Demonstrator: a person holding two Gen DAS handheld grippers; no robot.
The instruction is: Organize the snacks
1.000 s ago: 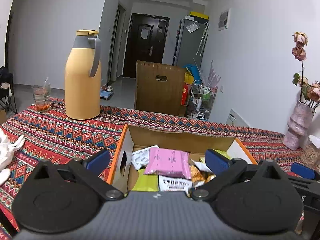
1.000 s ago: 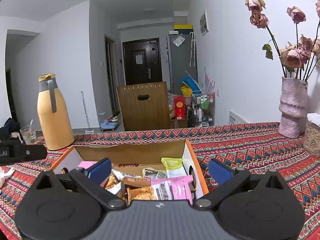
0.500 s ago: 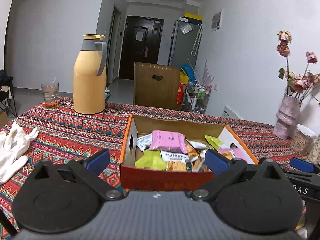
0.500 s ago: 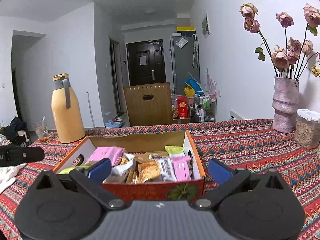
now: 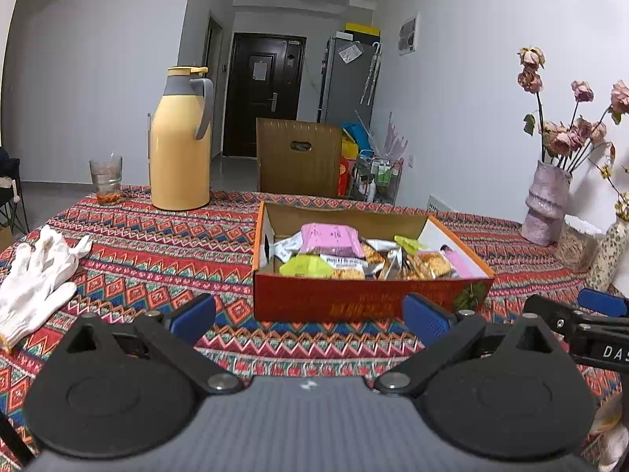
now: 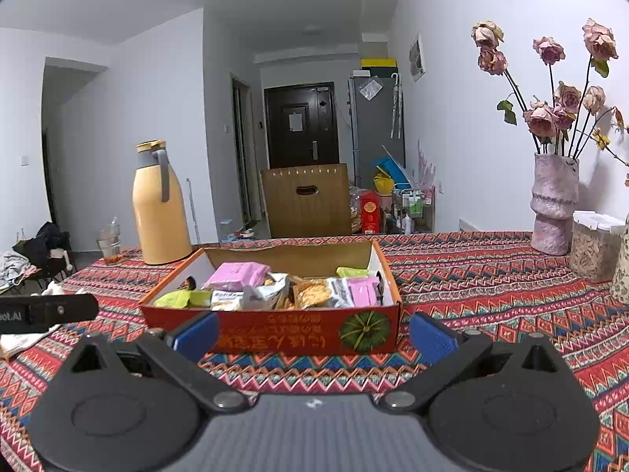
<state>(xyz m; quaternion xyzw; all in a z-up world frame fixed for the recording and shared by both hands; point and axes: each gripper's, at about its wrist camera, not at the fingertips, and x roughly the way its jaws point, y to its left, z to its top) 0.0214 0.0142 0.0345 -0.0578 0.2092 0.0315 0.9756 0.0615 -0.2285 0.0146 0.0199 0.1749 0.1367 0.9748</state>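
An open red cardboard box (image 5: 365,301) (image 6: 275,332) sits on the patterned tablecloth, filled with several snack packets. A pink packet (image 5: 330,238) (image 6: 238,275) lies on top, with green packets (image 5: 306,267) (image 6: 177,298) beside it. My left gripper (image 5: 310,314) hangs open in front of the box's near wall, nothing between its blue pads. My right gripper (image 6: 314,332) is open too, just short of the same wall. Each gripper shows at the edge of the other's view.
A yellow thermos (image 5: 181,141) (image 6: 159,204) and a glass (image 5: 105,181) stand at the back left. White gloves (image 5: 37,275) lie at the left. A vase of dried roses (image 6: 554,204) and a clear jar (image 6: 593,244) stand at the right. A wooden chair (image 5: 298,157) is behind the table.
Both grippers have pulled back from over the box toward the near side of the table. The box's whole front wall now shows. Both stay open and empty.
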